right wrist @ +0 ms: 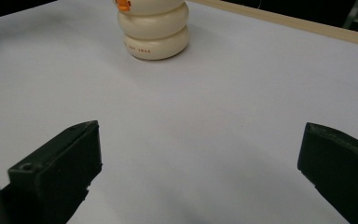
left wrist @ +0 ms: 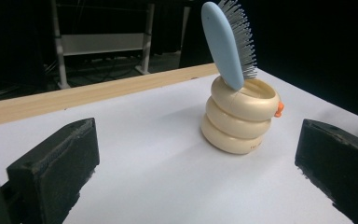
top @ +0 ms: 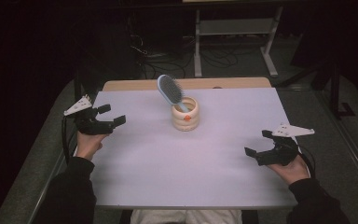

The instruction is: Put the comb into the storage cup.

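Covering most of the high view, the white table (top: 186,163) carries a cream ringed holder (top: 185,114) near its far middle, with a blue hairbrush (top: 170,91) standing tilted in it. Well apart at either edge, the left gripper (top: 112,115) and right gripper (top: 257,143) spread wide, gripping and touching nothing.

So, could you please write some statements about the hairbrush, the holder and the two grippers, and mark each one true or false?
1. The hairbrush stands in the cream holder, handle down. True.
2. The left gripper is shut on the hairbrush. False: it is open, apart from it.
3. The right gripper is open and holds nothing. True.
4. The holder lies on its side. False: it stands upright on the table.
5. The hairbrush is red. False: it is light blue.
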The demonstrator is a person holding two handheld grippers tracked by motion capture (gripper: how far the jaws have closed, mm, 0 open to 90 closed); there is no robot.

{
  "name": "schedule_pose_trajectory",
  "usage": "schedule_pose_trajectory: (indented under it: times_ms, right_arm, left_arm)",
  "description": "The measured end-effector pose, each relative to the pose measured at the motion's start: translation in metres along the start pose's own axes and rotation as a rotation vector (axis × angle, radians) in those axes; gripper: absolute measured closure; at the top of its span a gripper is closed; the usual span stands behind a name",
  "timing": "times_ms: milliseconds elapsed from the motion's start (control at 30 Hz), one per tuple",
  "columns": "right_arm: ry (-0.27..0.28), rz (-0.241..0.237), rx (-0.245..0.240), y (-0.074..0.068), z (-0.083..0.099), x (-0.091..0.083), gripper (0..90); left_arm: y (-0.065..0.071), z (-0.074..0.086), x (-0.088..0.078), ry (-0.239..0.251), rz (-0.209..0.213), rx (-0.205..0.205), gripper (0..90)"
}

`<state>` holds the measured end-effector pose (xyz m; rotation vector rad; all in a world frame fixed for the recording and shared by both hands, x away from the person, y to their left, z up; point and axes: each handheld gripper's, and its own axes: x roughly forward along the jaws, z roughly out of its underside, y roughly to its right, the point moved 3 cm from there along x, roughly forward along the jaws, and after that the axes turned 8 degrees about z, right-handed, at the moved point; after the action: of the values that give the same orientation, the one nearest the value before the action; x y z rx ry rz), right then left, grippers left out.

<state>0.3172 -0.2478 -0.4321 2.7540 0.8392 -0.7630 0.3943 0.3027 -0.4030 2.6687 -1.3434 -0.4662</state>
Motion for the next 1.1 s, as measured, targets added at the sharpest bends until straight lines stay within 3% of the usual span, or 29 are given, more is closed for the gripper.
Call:
schedule_pose_trajectory:
  times_ms: [167, 567, 633, 933, 1100]
  right_arm:
    - [-0.007, -0.002, 0.0, -0.001, 0.001, 0.001, 0.0]
    - [-0.019, -0.004, -0.002, -0.002, 0.002, 0.001, 0.0]
    - [-0.019, -0.004, -0.003, -0.002, 0.002, 0.001, 0.0]
    - [-0.03, -0.004, -0.006, -0.002, 0.004, 0.003, 0.0]
    - [-0.029, -0.006, -0.003, -0.002, 0.004, 0.002, 0.0]
  left_arm:
    - [-0.002, 0.007, -0.01, 0.005, -0.019, -0.016, 0.0]
    - [0.001, 0.02, -0.029, 0.014, -0.028, 0.007, 0.0]
    - [0.001, 0.023, -0.034, 0.02, -0.038, 0.022, 0.0]
    - [-0.003, 0.037, -0.058, 0.07, -0.074, 0.02, 0.0]
    - [-0.006, 0.047, -0.069, 0.071, -0.09, 0.028, 0.0]
